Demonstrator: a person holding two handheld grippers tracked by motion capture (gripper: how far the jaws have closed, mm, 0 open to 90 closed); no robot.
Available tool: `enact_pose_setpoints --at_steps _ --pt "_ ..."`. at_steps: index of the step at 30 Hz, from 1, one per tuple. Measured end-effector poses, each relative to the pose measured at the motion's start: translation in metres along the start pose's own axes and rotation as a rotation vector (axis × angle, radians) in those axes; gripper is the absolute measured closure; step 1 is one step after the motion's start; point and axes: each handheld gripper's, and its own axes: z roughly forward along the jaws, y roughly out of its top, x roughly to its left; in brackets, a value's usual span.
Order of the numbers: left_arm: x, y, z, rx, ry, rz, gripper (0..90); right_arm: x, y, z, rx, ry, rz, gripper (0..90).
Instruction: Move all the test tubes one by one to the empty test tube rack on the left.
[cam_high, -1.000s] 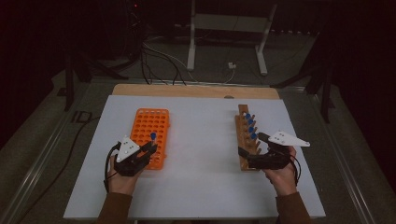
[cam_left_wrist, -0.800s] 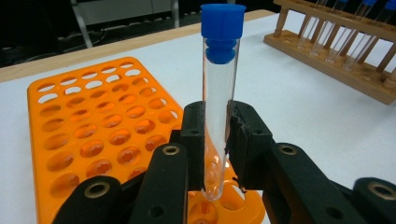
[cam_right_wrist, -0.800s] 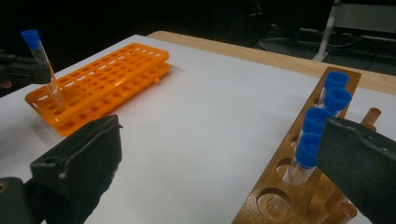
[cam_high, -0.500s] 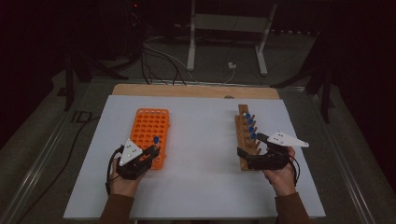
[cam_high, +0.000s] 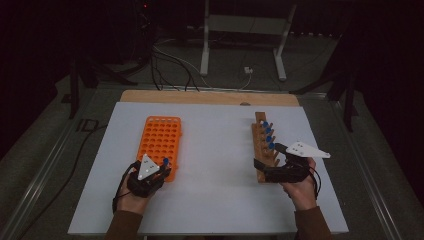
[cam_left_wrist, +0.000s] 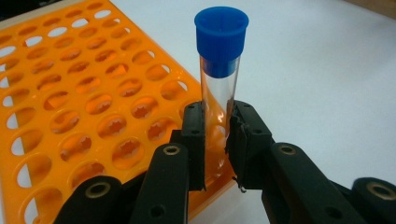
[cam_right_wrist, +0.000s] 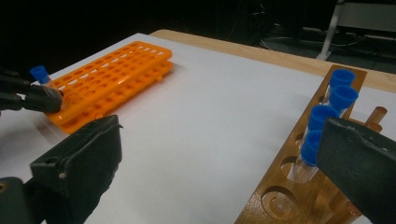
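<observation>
While the right tongs (cam_high: 261, 167) rest spread by the wooden rack (cam_high: 263, 145), the left tongs (cam_left_wrist: 215, 135) pinch a blue-capped tube (cam_left_wrist: 219, 70), now carried upright over the orange rack's (cam_left_wrist: 84, 107) near corner; lowering into a hole looks next.

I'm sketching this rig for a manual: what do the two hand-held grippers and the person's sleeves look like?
Each hand-held gripper is black. The left hand-held gripper has chunky jaws with round bolt holes, and a pale three-cornered plate with small dots on top. The right hand-held gripper carries the same kind of plate. A black cable loops from each. The sleeves are brown.
</observation>
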Motion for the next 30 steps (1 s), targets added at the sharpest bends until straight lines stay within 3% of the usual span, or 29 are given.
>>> enact_pose_setpoints --at_steps 10,15,21,30 --pt "0.002 -0.002 -0.001 -0.009 -0.009 -0.024 76.4 0.001 -0.001 0.001 0.01 -0.012 -0.015 0.7" --pt "0.003 -0.003 -0.003 -0.03 -0.023 -0.021 67.9 0.0 -0.001 0.001 0.012 -0.014 -0.014 0.8" --pt "0.002 -0.001 -0.008 -0.074 -0.035 -0.035 50.5 -0.001 -0.001 0.002 0.016 -0.021 -0.015 0.8" --pt "0.005 0.001 -0.014 -0.16 -0.047 -0.113 19.2 -0.005 0.0 0.003 0.027 -0.043 -0.027 0.8"
